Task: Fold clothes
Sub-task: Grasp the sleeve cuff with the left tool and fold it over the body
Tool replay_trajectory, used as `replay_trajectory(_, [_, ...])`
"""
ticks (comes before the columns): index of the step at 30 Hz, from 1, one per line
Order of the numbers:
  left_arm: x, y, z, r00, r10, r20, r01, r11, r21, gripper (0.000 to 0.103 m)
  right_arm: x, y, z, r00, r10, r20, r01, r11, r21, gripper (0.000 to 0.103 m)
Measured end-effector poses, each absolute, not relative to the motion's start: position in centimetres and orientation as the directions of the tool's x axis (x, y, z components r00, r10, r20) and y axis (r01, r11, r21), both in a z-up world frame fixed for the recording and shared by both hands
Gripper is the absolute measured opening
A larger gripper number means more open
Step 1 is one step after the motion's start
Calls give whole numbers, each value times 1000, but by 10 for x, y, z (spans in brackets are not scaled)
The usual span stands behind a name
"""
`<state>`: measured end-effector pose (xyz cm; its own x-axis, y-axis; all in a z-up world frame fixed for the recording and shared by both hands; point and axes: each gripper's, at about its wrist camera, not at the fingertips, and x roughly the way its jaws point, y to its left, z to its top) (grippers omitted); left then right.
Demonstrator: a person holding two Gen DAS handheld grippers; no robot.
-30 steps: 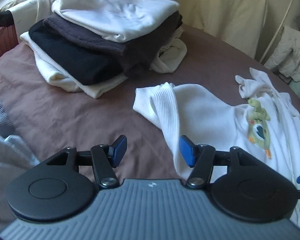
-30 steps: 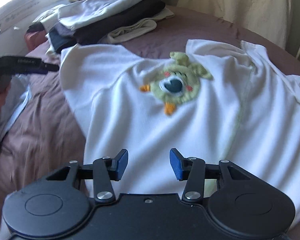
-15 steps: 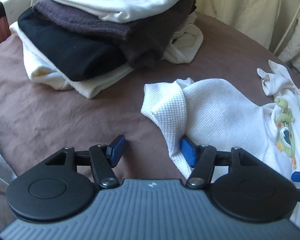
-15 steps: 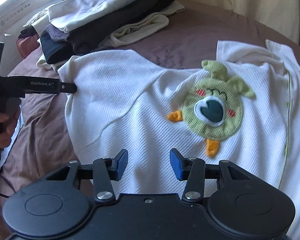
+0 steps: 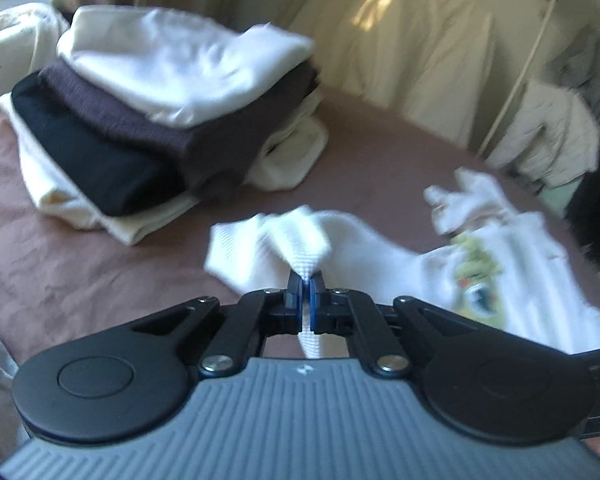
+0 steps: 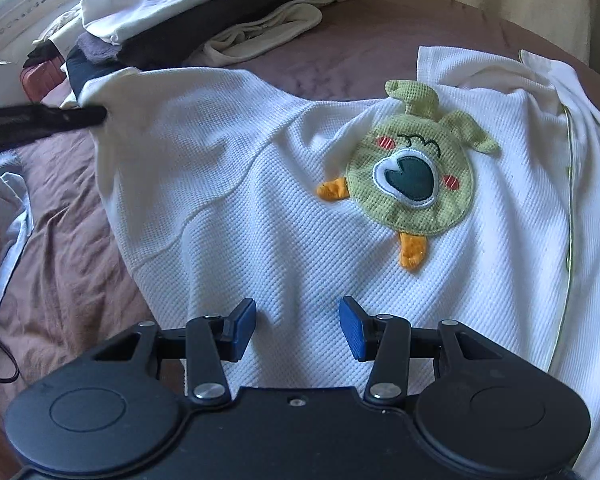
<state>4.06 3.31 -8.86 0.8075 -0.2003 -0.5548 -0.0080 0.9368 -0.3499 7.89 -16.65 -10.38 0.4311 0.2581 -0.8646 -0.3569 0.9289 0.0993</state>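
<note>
A white waffle-knit child's shirt [image 6: 284,216] with a green cartoon patch [image 6: 412,176] lies spread on the brown bedspread [image 6: 72,264]. In the left wrist view its sleeve [image 5: 300,236] is bunched up and my left gripper [image 5: 306,284] is shut on that fabric, a strip of it hanging down between the blue pads. From the right wrist view, the left gripper's black tip [image 6: 60,118] meets the sleeve end at the far left. My right gripper [image 6: 298,320] hovers open just over the shirt's lower body, with nothing pinched.
A stack of folded clothes [image 5: 168,112], white, brown, black and cream, sits at the back left of the bed. Light bluish fabric [image 6: 8,216] lies at the left edge. Jackets [image 5: 548,136] hang to the right, with a cord [image 5: 516,80] against the cream curtain.
My left gripper went from wide open beside the sleeve to shut on it, and the sleeve is now lifted and bunched. The right gripper moved closer over the shirt and stayed open.
</note>
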Motion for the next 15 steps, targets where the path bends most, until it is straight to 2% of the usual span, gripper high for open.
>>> replay_trajectory(6, [13,7,-72,791,-330,-515,99,900,-424,3,74,-169,-107,425,261,-867,-349,931,110,52])
replay_trajectory(10, [0,-20,-87,710,-440,-550,165,863,-477,3,70,-169,-110,423,260,-868,-342,933,113,53])
replay_trajectory(12, [-2,-38,-100,671,-408,-618,164,896,-414,3,69,-170,-113,423,261,-868,-333,935,119,53])
replay_trajectory(15, [1,-57,-123,611,-272,-744,121,960,-252,3,67,-170,-117,425,259,-867,-331,936,118,56])
